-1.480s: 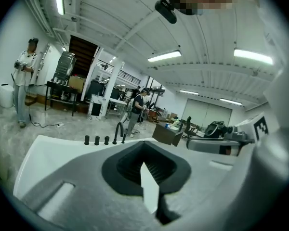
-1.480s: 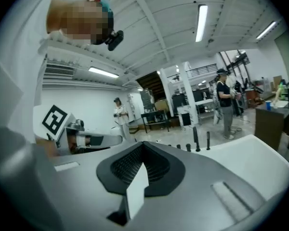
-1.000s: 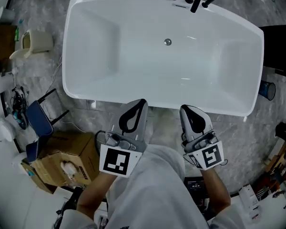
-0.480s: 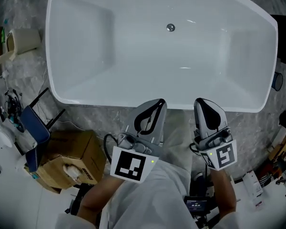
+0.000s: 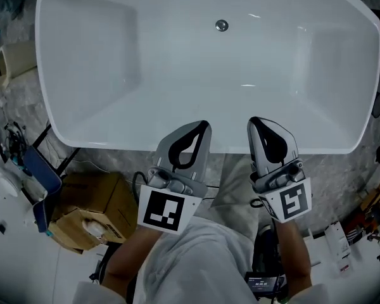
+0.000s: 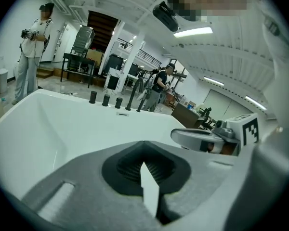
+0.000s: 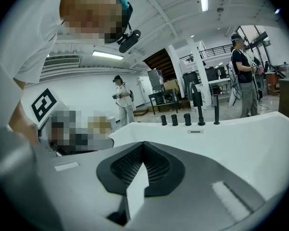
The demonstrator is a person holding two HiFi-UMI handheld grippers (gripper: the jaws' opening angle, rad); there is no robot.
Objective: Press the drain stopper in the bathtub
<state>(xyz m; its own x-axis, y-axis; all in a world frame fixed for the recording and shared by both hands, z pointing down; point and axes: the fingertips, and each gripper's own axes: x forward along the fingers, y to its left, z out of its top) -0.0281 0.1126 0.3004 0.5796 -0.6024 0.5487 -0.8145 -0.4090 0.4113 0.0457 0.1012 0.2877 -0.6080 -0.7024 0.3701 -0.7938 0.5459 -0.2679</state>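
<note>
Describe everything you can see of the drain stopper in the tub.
The stopper is a small round disc, shiny like chromed metal, set in the floor of the white tub near the far wall, about midway along its length. It lies flat; whether it is pressed down cannot be told. Nothing touches it, and the floor around it looks dry.

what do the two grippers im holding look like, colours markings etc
They match. The left gripper and right gripper have broad, curved grey jaws lined with black ribbed pads, on grey bodies. Each carries a white cube printed with black square markers: left cube, right cube. The person wears a white garment.
</note>
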